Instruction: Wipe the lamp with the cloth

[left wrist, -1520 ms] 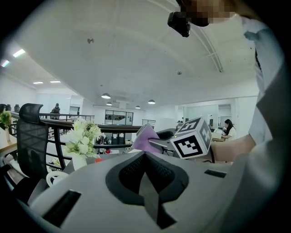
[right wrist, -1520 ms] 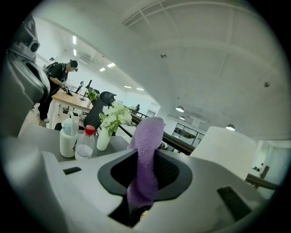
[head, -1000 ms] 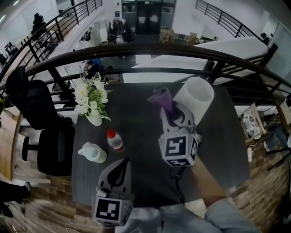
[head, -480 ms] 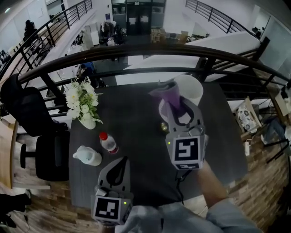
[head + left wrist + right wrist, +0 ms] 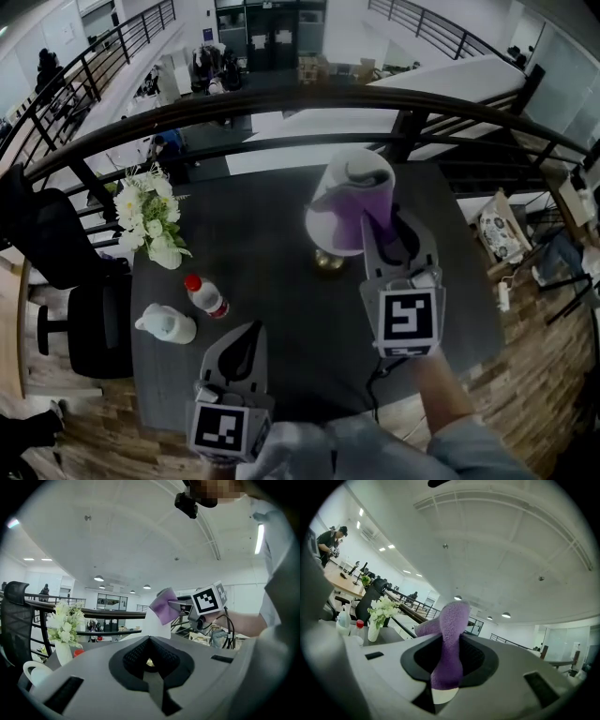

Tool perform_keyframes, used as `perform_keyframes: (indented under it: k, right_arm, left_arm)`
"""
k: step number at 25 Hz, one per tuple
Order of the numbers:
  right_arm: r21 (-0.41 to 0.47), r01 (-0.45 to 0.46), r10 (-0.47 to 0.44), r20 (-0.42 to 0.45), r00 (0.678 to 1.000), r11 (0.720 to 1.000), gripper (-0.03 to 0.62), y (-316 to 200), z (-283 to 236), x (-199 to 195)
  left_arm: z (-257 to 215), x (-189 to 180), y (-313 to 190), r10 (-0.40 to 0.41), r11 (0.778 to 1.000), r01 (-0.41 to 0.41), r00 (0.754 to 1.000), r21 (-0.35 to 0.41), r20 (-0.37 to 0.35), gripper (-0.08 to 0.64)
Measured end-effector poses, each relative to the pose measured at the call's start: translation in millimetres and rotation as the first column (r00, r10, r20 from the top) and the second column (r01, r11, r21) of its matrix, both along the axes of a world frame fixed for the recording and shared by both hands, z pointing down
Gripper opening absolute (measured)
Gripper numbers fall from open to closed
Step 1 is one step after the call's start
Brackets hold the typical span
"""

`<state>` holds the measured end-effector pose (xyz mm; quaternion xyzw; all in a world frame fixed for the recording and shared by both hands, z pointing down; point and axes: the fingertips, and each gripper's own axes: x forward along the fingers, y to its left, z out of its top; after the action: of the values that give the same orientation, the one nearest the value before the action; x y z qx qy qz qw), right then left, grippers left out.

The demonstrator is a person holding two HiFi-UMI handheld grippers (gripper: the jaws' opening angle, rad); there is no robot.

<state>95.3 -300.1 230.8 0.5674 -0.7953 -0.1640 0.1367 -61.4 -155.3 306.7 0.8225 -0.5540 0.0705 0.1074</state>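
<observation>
While right tool (image 5: 382, 230) clamps cloth (image 5: 450, 639), against lamp (image 5: 323, 225)

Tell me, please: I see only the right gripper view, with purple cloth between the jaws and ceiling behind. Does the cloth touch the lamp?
Observer: Yes. In the head view the cloth lies against the side of the lamp, on its white shade.
Operator: And where is the left gripper?
Observer: The left gripper is shut and empty, over the near edge of the table, well apart from the lamp.
</observation>
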Motion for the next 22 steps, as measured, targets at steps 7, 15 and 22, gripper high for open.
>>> perform_keyframes:
  k: [7,15,22]
  right_arm:
    - [0.0,-0.032,0.032,0.021,0.999,0.999,0.098,0,1,37]
    - [0.015,-0.073,0.073,0.006,0.997,0.997,0.098,-23,-5,90]
    - [0.074,-0.042,0.044,-0.024,0.999,0.996,0.098,-58,-30,115]
  left_arm:
    - [-1,19,-2,0.004,1.0,-0.004,1.0,-0.004,0.0,0.009]
    - [0,38,-4,-0.01,1.0,0.01,1.0,-0.003,0.009,0.009]
    - [1,51,-5,-0.045,0.999,0.045,0.999,-0.004,0.016,0.009]
